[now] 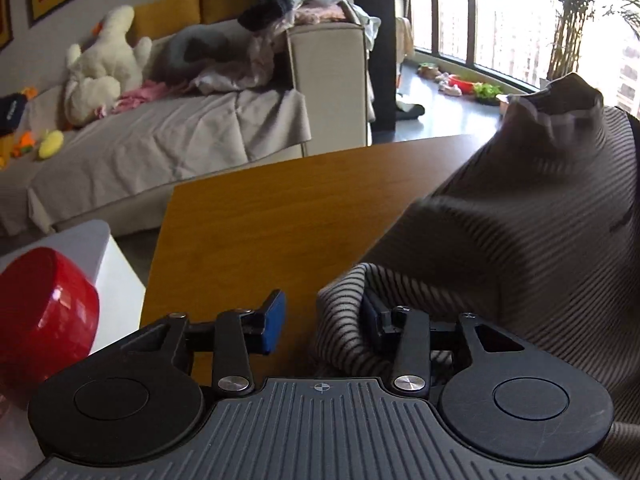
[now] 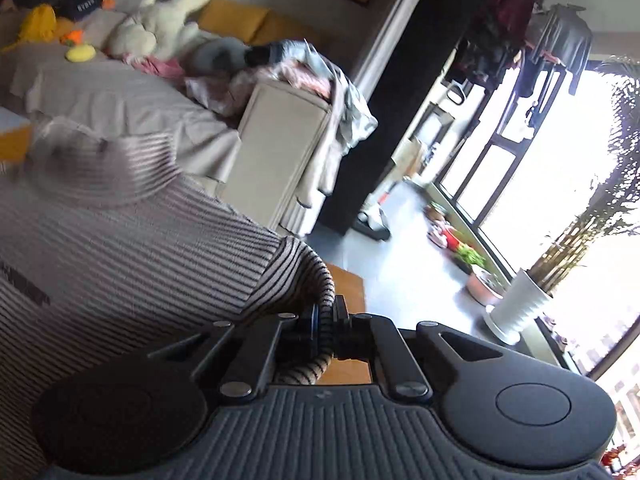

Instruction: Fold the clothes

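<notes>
the left claw (image 1: 320, 322) stands with its blue pads apart: the left pad is bare over the worktop (image 1: 260, 220), and a rolled fold of the striped shirt (image 1: 500, 240) bulges into the gap and drapes over the right pad. the pads do not pinch it, so this claw holds nothing firmly. the right claw (image 2: 325, 330) is closed on a bunched, rolled edge of the same shirt, the cloth squeezed thin between its pads.

the shirt lies ahead of and to the right of the left claw, heaped up from the worktop into a blurred peak; from the right claw it spreads ahead and to the left. a red bowl (image 1: 44, 320) sits to the left of the left claw, off the worktop on a white surface.

the shirt looks like a light, soft knit: it will sag, stretch and roll at its edges, and it will not keep a shape on its own. it seems neither fragile nor slippery. a pinch on a single flat hem or shoulder seam should serve better than a grab at a thick roll, which may slip or drag extra layers. with one claw only gripping, the cloth would likely hang lopsided; the left claw probably needs to close on the fold already in its gap.
</notes>
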`<state>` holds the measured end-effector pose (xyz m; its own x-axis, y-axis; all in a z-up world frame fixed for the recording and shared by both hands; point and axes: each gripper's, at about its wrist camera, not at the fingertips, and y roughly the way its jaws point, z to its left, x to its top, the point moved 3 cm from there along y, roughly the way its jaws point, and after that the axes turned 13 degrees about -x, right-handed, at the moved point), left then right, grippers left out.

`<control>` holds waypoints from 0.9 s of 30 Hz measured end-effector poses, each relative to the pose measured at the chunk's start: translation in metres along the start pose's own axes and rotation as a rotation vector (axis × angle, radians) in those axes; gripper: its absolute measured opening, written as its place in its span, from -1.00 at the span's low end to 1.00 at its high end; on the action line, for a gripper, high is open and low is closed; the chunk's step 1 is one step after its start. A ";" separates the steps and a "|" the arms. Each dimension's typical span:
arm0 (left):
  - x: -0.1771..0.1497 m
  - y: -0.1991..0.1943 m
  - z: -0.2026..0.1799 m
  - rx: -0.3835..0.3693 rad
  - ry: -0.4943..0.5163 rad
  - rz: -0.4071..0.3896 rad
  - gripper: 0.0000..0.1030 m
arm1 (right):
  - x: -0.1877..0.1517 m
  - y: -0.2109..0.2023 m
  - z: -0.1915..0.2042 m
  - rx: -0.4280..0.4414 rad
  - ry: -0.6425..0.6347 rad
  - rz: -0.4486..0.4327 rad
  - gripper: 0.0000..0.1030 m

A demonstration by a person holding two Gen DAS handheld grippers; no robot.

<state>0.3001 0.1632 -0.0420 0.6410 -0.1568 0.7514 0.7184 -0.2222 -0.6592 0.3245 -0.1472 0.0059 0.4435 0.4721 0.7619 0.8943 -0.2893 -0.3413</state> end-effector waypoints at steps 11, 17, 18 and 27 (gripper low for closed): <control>0.023 -0.004 0.012 0.023 -0.011 -0.018 0.48 | -0.035 0.004 -0.049 0.093 0.248 0.098 0.08; 0.014 -0.050 0.014 -0.101 -0.184 -0.107 0.77 | -0.072 -0.119 -0.098 0.317 0.418 0.087 0.21; 0.013 -0.056 0.008 -0.138 -0.202 -0.130 0.83 | -0.079 -0.138 -0.091 0.344 0.389 0.082 0.25; -0.022 -0.072 -0.104 -0.447 -0.147 -0.254 1.00 | -0.120 -0.210 0.013 0.385 0.002 0.013 0.33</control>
<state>0.2062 0.0828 -0.0083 0.5155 0.0844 0.8527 0.6914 -0.6289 -0.3558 0.0839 -0.1324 -0.0211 0.4554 0.4683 0.7572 0.8454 0.0390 -0.5326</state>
